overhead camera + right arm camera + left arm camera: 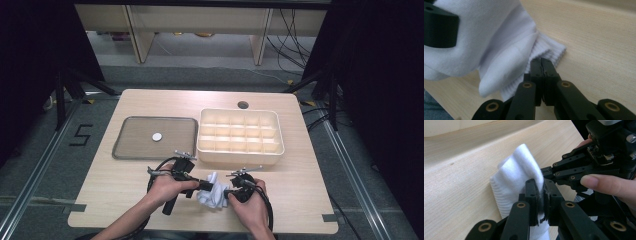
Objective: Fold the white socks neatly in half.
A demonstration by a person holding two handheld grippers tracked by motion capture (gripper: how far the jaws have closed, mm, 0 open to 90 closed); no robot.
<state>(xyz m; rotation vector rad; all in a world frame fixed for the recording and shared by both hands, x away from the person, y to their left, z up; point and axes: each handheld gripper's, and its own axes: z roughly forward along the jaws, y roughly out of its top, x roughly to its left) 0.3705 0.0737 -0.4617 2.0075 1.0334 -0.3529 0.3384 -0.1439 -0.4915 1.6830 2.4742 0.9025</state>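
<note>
You hold the white sock (212, 192) between your two tongs, just above the table (110, 197), close to its near edge. Your left tongs (204, 186) are clamped tight on a fold of the sock; in the left gripper view the cloth is pinched between the jaws, with the sock (516, 175) bunching up beyond your left tongs (541, 195). Your right tongs (226, 192) are also closed narrow, and in the right gripper view their tips (541, 65) bite the ribbed cuff of the sock (496, 50), whose edge lies just past them against the wood.

The two tongs face each other tip to tip, with only the bunched sock between them, so there is little room between your hands. In the left gripper view your right tongs (549, 172) sit just to the right of the sock.

Beyond the right tongs stands the cream divider box (240, 155), its near wall close to them. Beyond the left tongs lies the grey tray (125, 145), with a small white disc (157, 136) on it. To the left of the left tongs and to the right of the right tongs the tabletop is bare wood out to its side edges.
</note>
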